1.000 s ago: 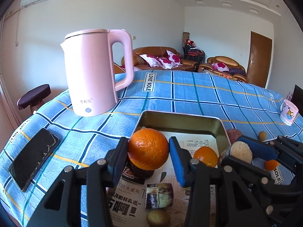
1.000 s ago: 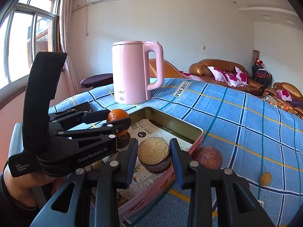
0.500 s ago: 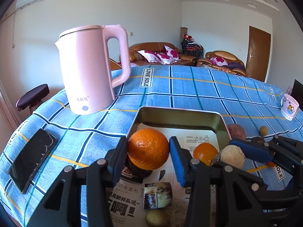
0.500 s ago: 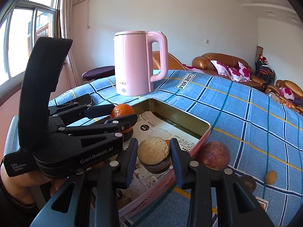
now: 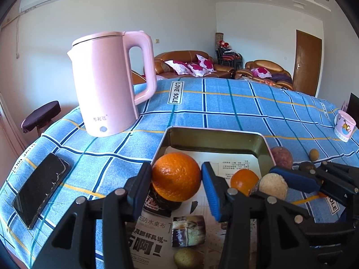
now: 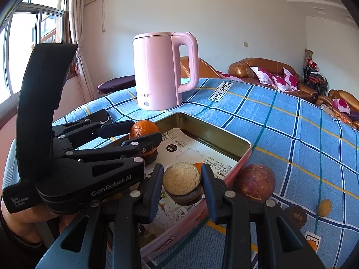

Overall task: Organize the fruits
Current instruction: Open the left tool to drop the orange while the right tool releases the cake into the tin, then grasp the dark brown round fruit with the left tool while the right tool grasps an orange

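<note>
A large orange (image 5: 176, 176) sits between the fingers of my left gripper (image 5: 176, 168), over a dark round lid inside the open metal tin (image 5: 215, 132). Both pads touch its sides while the jaws are opening. In the right wrist view the left gripper (image 6: 144, 132) reaches in from the left with the orange (image 6: 143, 129). My right gripper (image 6: 182, 171) is shut on a tan, rough round fruit (image 6: 181, 177), held at the tin's right rim (image 6: 244, 148). A small orange (image 5: 243, 180) lies in the tin.
A pink kettle (image 5: 107, 83) stands behind the tin, a phone (image 5: 40, 190) lies at the left. Right of the tin lie a purple passion fruit (image 6: 255, 182), a dark brown fruit (image 6: 296, 216) and a small yellow one (image 6: 324, 207). A cup (image 5: 344, 125) stands far right.
The right gripper has edged its tan fruit a little nearer the tin. The left gripper has stayed over the tin with the orange between its fingers.
</note>
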